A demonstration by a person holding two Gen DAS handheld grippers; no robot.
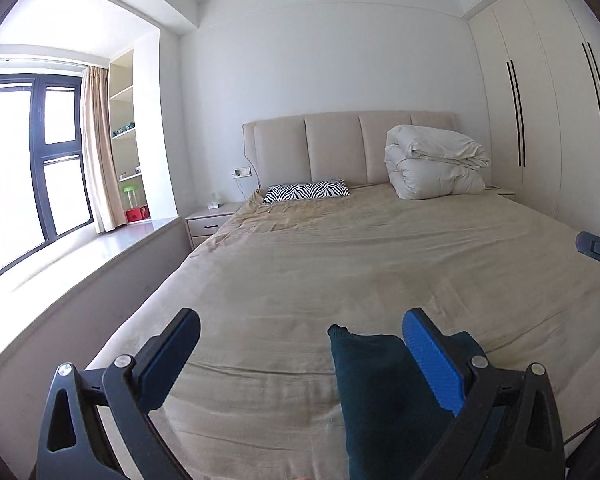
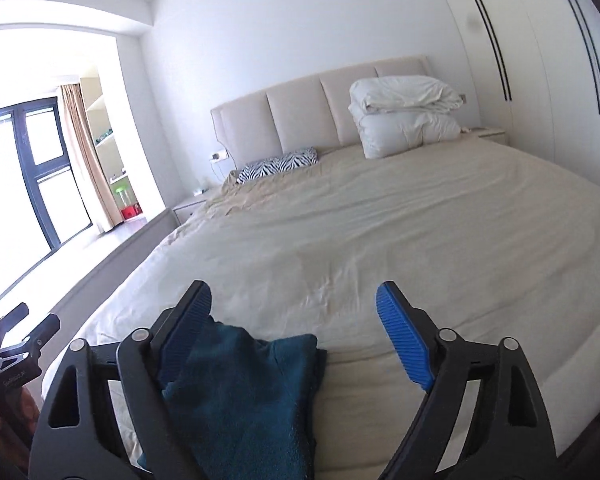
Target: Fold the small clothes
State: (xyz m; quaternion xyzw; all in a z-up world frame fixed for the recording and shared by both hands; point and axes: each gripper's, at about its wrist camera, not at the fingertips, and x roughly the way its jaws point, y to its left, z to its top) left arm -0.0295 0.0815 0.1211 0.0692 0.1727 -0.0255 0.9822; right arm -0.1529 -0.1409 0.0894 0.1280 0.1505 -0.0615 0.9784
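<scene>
A dark teal knitted garment (image 1: 380,392) shows low in the left wrist view, lying against the inner side of the right blue pad (image 1: 432,364). My left gripper (image 1: 300,328) is open wide, and its other pad is clear of the cloth. In the right wrist view the same teal garment (image 2: 244,392) sits against the left pad (image 2: 188,328) of my right gripper (image 2: 294,300), which is also open wide. Neither gripper pinches the cloth. I cannot tell whether the garment rests on the bed or hangs from a finger.
A large bed with a beige sheet (image 1: 340,264) spreads ahead. A zebra pillow (image 1: 306,191) and a folded white duvet (image 1: 432,164) lie by the headboard. A window ledge (image 1: 80,264) runs on the left and wardrobes (image 1: 540,120) on the right. The left gripper's body (image 2: 16,344) shows at the right view's lower left.
</scene>
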